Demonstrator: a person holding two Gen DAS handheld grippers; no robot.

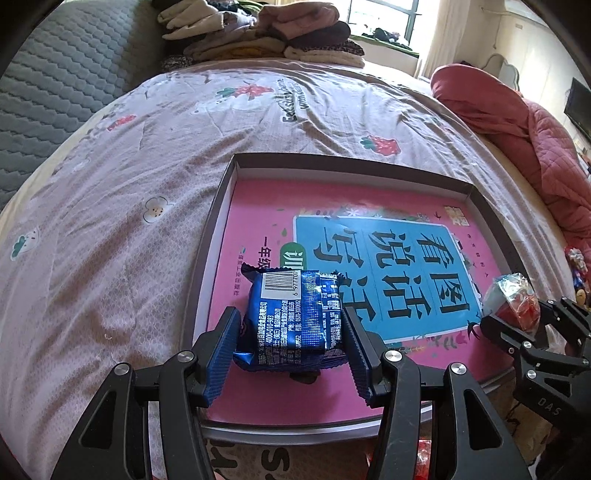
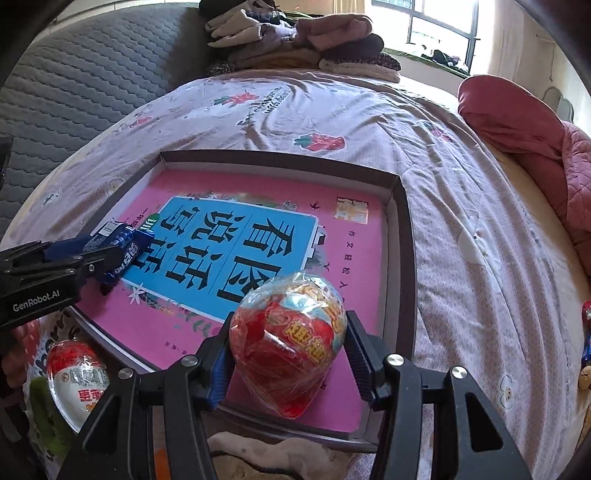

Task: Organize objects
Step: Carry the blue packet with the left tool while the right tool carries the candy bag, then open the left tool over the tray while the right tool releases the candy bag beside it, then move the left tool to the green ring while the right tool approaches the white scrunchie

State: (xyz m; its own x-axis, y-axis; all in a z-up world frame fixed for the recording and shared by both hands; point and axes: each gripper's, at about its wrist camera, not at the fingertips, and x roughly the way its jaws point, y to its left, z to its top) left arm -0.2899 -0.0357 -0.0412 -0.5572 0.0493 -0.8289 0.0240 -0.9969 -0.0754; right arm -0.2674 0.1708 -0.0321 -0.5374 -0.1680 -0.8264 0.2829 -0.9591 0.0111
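Observation:
My left gripper (image 1: pixel 291 317) is shut on a blue foil snack packet (image 1: pixel 295 314), barcode side up, low over the near left corner of a shallow dark-rimmed box (image 1: pixel 221 206). A pink book (image 1: pixel 258 214) with a blue title panel fills the box floor. My right gripper (image 2: pixel 288 321) is shut on a red egg-shaped toy (image 2: pixel 288 343) in clear wrap, low over the near right part of the book (image 2: pixel 354 266). Each view shows the other gripper: the right one (image 1: pixel 532 314) with the egg, the left one (image 2: pixel 107 254) with the packet (image 2: pixel 118 240). Whether either object touches the book is unclear.
The box (image 2: pixel 406 229) lies on a bed with a pale flowered cover (image 1: pixel 129 221). A second wrapped egg (image 2: pixel 77 373) lies outside the box's near left corner. Folded clothes (image 1: pixel 258 33) are piled at the far end, a red quilt (image 1: pixel 517 122) on the right, small snacks (image 2: pixel 585 350) at the right edge.

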